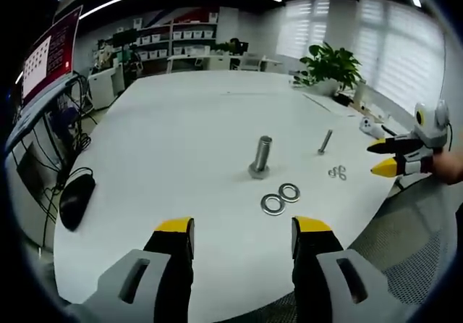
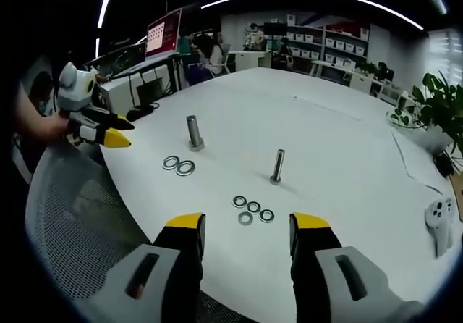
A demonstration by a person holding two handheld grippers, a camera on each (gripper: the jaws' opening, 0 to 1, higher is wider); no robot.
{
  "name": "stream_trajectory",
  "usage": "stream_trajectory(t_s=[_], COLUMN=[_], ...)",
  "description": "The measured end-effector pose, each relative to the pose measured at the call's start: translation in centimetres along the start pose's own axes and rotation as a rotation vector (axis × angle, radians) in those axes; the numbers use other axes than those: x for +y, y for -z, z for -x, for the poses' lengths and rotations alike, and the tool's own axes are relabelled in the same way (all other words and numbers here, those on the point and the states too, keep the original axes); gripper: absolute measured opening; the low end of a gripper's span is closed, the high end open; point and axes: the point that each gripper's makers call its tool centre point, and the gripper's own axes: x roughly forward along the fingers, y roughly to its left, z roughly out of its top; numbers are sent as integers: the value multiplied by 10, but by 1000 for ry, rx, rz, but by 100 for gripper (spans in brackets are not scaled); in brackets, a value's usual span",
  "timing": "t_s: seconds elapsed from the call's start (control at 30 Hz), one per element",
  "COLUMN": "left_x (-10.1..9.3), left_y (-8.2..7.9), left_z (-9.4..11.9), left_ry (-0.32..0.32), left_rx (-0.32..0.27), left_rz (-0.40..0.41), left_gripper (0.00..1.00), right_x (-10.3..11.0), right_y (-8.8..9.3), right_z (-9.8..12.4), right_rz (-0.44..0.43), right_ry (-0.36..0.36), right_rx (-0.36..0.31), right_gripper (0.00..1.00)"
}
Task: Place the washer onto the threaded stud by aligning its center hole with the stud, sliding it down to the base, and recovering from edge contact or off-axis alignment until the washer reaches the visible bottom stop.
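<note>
Both your claws, the left claw (image 1: 243,235) and right claw (image 2: 247,230), hang released and empty at the bottom of their frames. Just beyond the right one lie four small washers (image 2: 253,211) flat on the white surface (image 2: 333,142); pinching one risks it skidding. Farther up, mid-frame, the thin stud (image 2: 278,166) stands upright; a tilted washer could snag its threads.

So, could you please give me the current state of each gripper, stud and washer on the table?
Left gripper: open, empty.
Right gripper: open, empty.
Large stud: upright, no washer on it.
Small stud: upright, bare.
Two large washers: flat on the table, touching.
Four small washers: flat, clustered beside the small stud.
</note>
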Motion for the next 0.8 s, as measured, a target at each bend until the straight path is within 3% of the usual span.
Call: stream_trajectory(t_s=[0.8], left_x=[-1], left_y=[9], left_z=[-2], left_ry=[-6], left_rx=[55], left_rz=[-36], left_gripper=[52], right_x=[-1], right_y=[0], right_z=[1], right_rz=[-11], right_ry=[4], right_rx=[-3], right_gripper=[49])
